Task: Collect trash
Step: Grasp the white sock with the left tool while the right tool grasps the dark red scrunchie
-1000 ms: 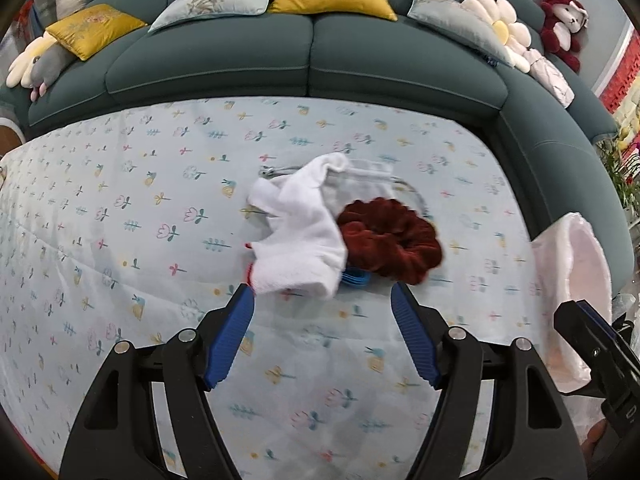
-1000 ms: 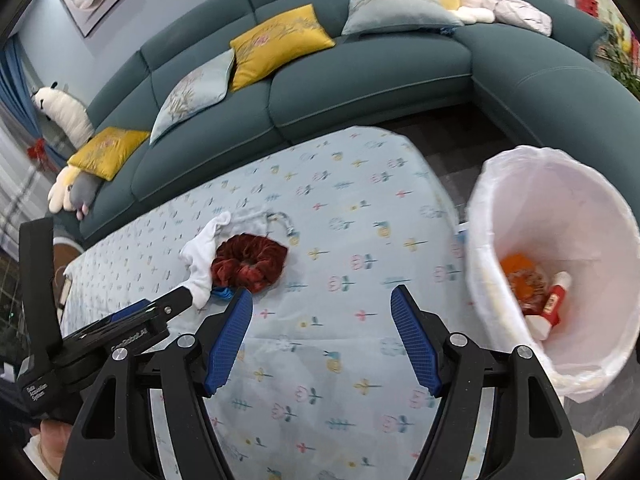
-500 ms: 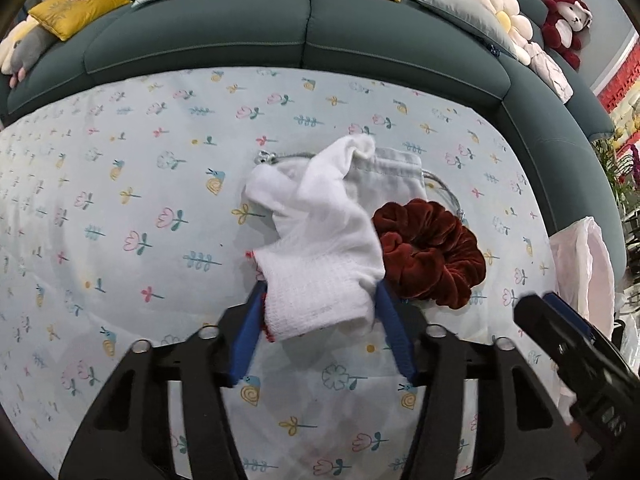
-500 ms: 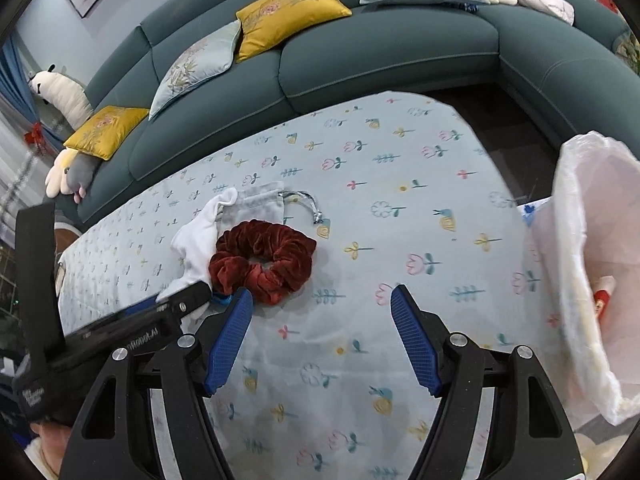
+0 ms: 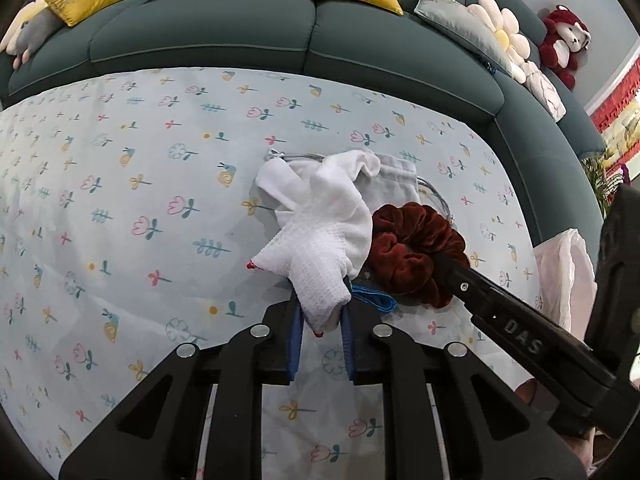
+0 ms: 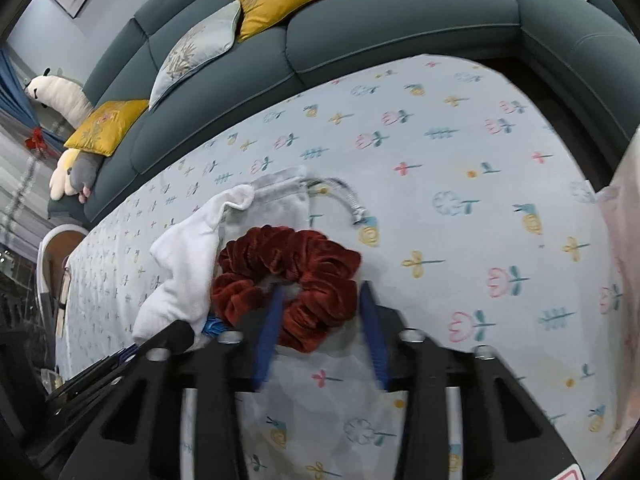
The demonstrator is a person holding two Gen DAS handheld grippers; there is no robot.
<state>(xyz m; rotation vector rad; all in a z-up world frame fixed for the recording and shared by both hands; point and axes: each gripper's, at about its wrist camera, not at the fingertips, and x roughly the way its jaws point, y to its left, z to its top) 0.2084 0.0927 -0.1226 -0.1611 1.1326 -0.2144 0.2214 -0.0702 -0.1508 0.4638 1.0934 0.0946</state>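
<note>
A white sock (image 5: 320, 232) lies on the flowered tablecloth (image 5: 140, 184), over a grey drawstring pouch (image 5: 394, 184). My left gripper (image 5: 322, 318) is shut on the sock's near end. A dark red velvet scrunchie (image 5: 416, 256) lies right of the sock; it also shows in the right wrist view (image 6: 292, 292). My right gripper (image 6: 320, 296) is open, its fingers straddling the scrunchie's near side. A blue band (image 5: 374, 298) lies under the sock and scrunchie. The white sock (image 6: 184, 268) also shows in the right wrist view.
A bin lined with a white bag (image 5: 564, 276) stands off the table's right edge. A teal sofa (image 5: 240, 36) with yellow and grey cushions curves behind the table. Plush toys sit on the sofa.
My left gripper moved forward and closed on the sock's near end. My right gripper moved left and down from near the bin until its open fingers straddle the scrunchie.
</note>
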